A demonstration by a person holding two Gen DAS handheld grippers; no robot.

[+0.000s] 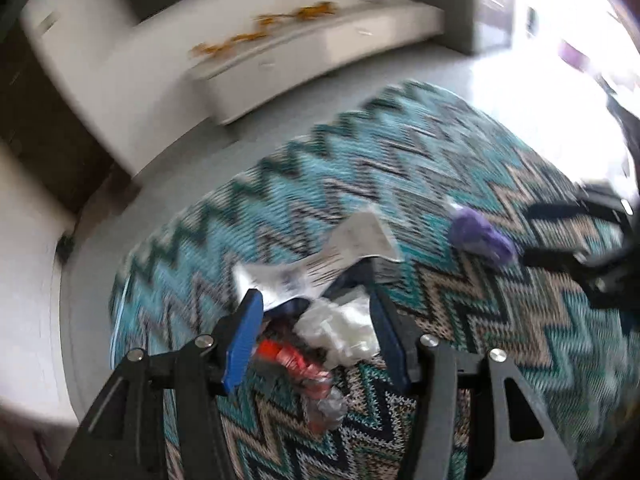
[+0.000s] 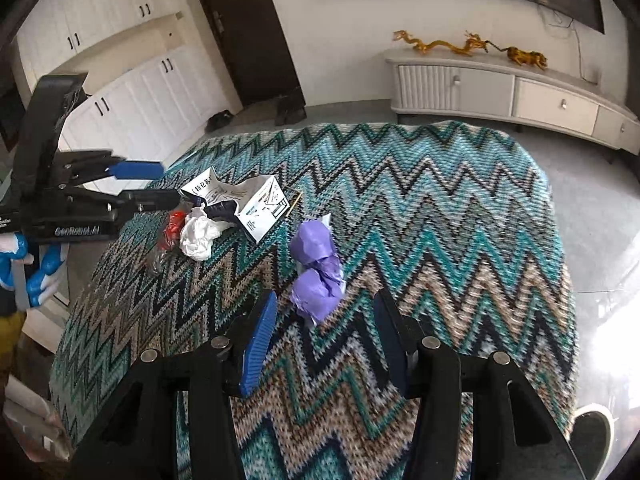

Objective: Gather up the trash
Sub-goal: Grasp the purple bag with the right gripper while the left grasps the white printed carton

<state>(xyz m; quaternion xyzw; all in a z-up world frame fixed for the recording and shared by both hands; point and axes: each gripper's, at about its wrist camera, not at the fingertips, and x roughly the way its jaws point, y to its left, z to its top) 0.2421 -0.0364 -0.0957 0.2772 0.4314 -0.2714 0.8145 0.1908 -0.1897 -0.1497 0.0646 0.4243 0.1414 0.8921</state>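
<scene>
Left gripper (image 1: 316, 316), spread, reaches over white tissue (image 1: 340, 328); right gripper (image 2: 324, 328), spread, faces purple wad (image 2: 316, 268) at twelve o'clock. Next: closing on each.

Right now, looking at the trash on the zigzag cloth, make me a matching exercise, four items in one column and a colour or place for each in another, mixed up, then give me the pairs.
Items:
1. crumpled tissue
2. crumpled wrapper
3. torn paper box
4. plastic wrapper

Descriptions:
A. purple, just ahead of the right gripper
B. red and clear, nearest the table's left edge
C. plain white, between the red piece and the printed one
D. white with dark print, farthest from the right gripper

Pairs: 1-C, 2-A, 3-D, 4-B
</scene>
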